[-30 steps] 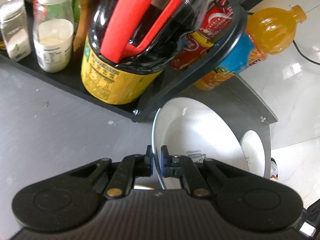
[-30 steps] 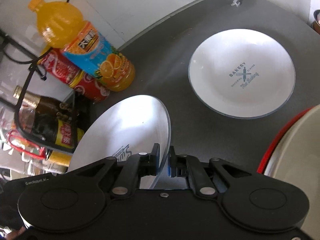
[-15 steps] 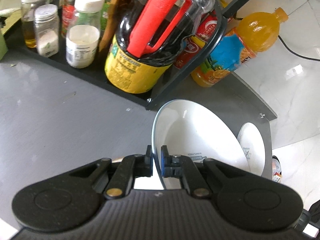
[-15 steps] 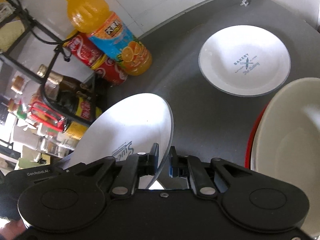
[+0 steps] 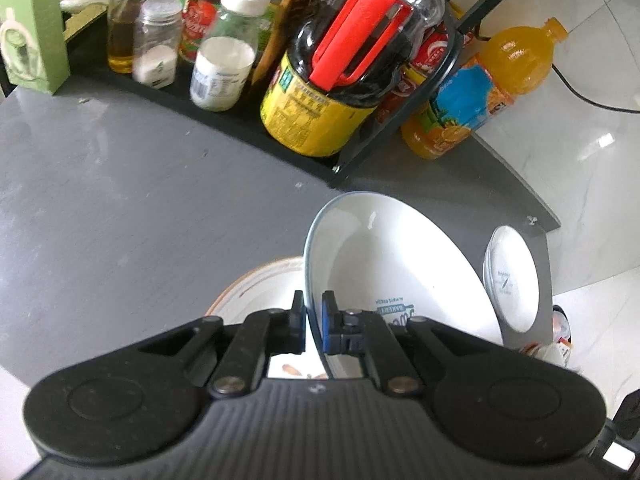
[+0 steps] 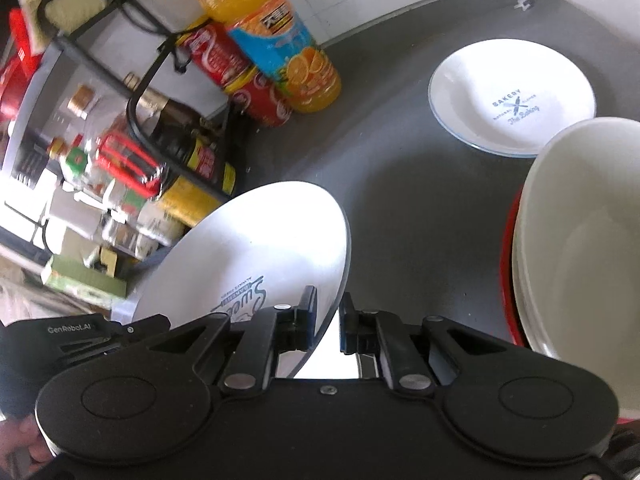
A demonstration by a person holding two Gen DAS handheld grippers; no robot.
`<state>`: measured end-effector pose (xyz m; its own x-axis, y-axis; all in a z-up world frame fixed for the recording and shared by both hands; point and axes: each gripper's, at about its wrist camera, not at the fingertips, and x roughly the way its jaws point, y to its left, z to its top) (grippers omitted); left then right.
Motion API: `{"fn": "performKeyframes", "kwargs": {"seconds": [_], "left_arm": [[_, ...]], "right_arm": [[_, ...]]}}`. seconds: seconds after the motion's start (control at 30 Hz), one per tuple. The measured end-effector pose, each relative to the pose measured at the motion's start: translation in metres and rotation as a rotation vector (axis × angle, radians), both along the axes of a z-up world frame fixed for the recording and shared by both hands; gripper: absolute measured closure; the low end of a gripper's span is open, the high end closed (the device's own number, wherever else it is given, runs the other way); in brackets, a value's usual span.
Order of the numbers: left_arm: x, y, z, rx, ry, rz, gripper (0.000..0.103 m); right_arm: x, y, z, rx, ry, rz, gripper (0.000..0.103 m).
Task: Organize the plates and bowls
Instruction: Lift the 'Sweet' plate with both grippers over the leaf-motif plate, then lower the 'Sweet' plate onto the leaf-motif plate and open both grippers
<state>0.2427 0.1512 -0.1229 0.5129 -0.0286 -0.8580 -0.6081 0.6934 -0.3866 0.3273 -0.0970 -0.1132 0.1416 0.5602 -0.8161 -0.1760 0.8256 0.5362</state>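
Left gripper (image 5: 311, 322): jaws clamped on the rim of a white plate (image 5: 400, 276), held tilted above the grey worktop (image 5: 120, 208). Right gripper (image 6: 327, 322): jaws close together around the same plate's opposite rim; whether both pads press on it cannot be told. A second plate (image 6: 512, 98) lies flat beyond

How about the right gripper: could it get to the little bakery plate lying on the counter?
Probably not yet. The counter toward the bakery plate looks free, but the right gripper is shut on the rim of the big plate, which the left gripper also holds; it must let go first.
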Motion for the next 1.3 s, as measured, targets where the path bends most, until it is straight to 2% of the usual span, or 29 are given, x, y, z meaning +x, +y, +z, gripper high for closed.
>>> {"fn": "performKeyframes", "kwargs": {"seconds": [0.17, 0.5, 0.67, 0.8, 1.2, 1.3], "left_arm": [[-0.019, 0.001, -0.006, -0.022, 0.019, 0.017, 0.098], [-0.042, 0.001, -0.019, -0.020, 0.072, 0.009, 0.098], [-0.045, 0.003, -0.028, -0.042, 0.100, 0.003, 0.097], [-0.045, 0.000, -0.034, -0.030, 0.127, -0.023, 0.096], [-0.043, 0.002, -0.049, -0.054, 0.154, -0.009, 0.093], [-0.038, 0.001, -0.051, -0.041, 0.186, -0.031, 0.091]], "right_arm": [[-0.013, 0.002, 0.001, -0.004, -0.015, 0.055, 0.092], [-0.035, 0.009, -0.004, -0.041, -0.039, 0.139, 0.092], [-0.043, 0.009, -0.009, -0.058, -0.044, 0.159, 0.092], [-0.046, 0.009, -0.013, -0.069, -0.037, 0.161, 0.092], [-0.048, 0.016, -0.018, -0.100, -0.056, 0.208, 0.092], [-0.049, 0.018, -0.021, -0.112, -0.061, 0.210, 0.092]]}}
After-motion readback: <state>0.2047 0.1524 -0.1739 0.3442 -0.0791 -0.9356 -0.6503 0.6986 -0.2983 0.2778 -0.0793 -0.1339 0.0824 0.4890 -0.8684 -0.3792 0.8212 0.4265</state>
